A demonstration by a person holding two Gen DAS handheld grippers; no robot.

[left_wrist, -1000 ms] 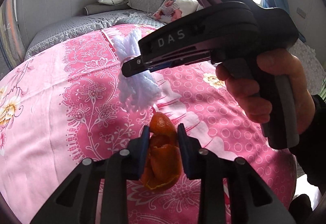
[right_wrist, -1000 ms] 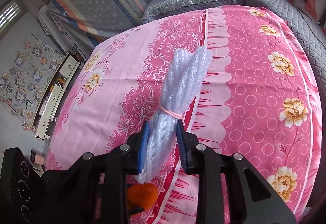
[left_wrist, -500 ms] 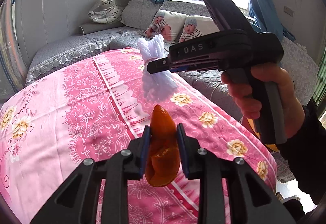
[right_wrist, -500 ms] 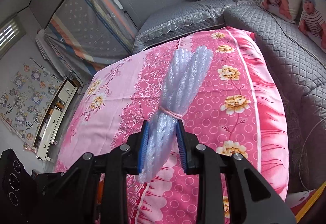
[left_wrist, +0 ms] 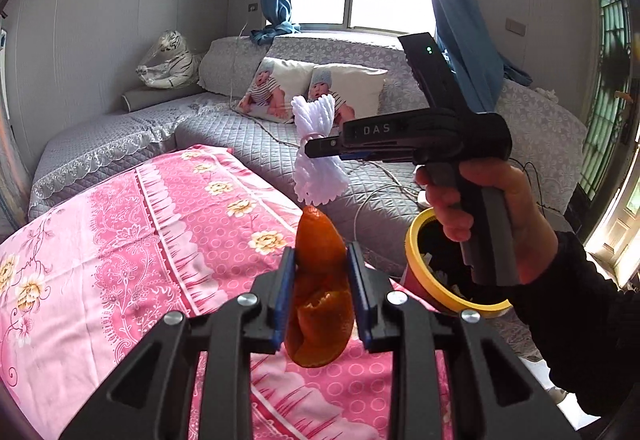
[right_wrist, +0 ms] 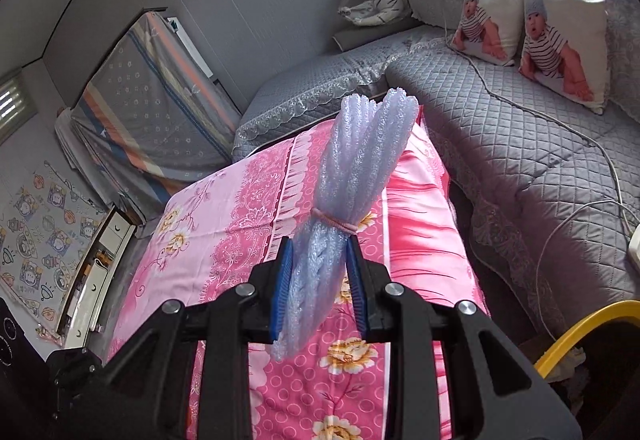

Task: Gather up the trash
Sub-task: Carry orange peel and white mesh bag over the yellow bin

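Left wrist view, from the left edge: pink flowered surface point(left_wrist: 120, 240) across the lower left of the frame, grey quilted sofa point(left_wrist: 224, 136) behind it with a plush tiger point(left_wrist: 168, 62) at upper left and two baby-print pillows point(left_wrist: 308, 90) near the centre. Bottom centre: left claw point(left_wrist: 321, 294) clenched on an orange peel point(left_wrist: 320, 292), held up above the pink cloth, peel tip poking past the pads. Just right of centre, higher up: right claw point(left_wrist: 320, 150) clamped on a white foam net bundle point(left_wrist: 318, 150), bundle upright and tied at its waist with a pink band, carried in the air in front of the sofa. Lower right: yellow-rimmed bin point(left_wrist: 444, 276), partly hidden behind the person's hand point(left_wrist: 496, 212) on the grip. Right wrist view, from the left edge: striped folded mattress point(right_wrist: 148, 112) leaning on the wall at left, pink surface point(right_wrist: 224, 240) down the middle, right claw point(right_wrist: 319, 288) at bottom centre gripping the foam net bundle point(right_wrist: 352, 192) just below its band, sofa point(right_wrist: 520, 160) at right, yellow bin rim point(right_wrist: 580, 332) in the lower right corner.
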